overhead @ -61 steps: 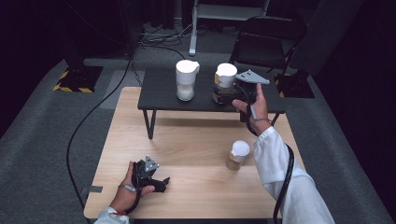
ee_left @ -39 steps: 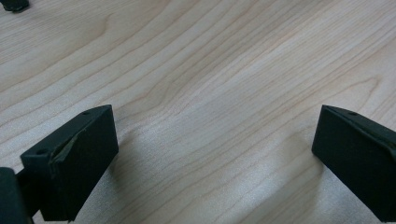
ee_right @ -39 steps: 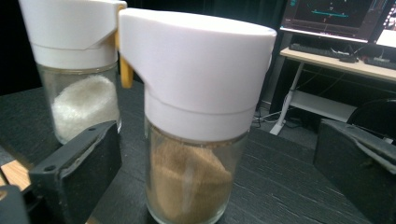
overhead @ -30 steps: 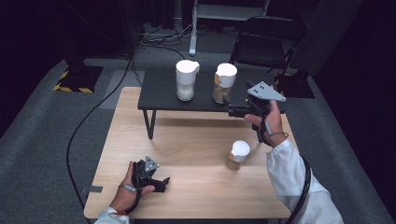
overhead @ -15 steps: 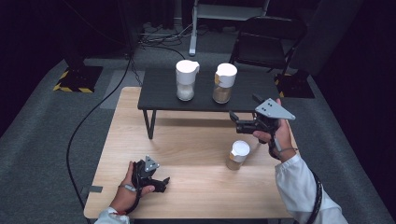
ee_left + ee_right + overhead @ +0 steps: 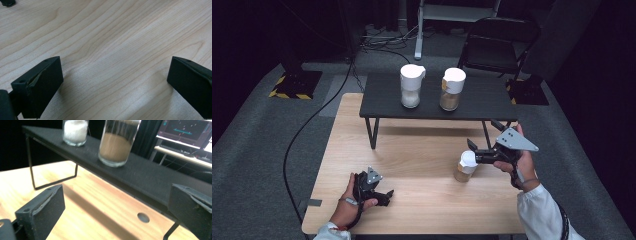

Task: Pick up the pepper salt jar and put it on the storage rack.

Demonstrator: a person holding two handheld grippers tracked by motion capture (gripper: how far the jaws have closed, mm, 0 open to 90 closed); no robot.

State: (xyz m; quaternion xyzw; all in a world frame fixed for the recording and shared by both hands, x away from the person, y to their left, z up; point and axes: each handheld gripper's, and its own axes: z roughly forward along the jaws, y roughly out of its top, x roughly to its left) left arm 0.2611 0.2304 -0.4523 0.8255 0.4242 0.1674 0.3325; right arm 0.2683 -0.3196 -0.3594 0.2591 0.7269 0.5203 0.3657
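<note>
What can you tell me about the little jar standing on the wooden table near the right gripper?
The small jar looks like clear glass with a white lid and holds brownish powder. It stands upright on the light wooden table, in front of the black shelf. The right gripper is open beside its lid; whether it touches the jar is unclear.

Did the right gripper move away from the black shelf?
Yes. The right gripper has come off the black shelf toward the person, beside the small jar.

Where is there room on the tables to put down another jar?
The wooden table is bare between the left tool and the small jar. The black shelf has room left of the white jar. It's crowded around the small jar, where the right tool hovers.
</note>
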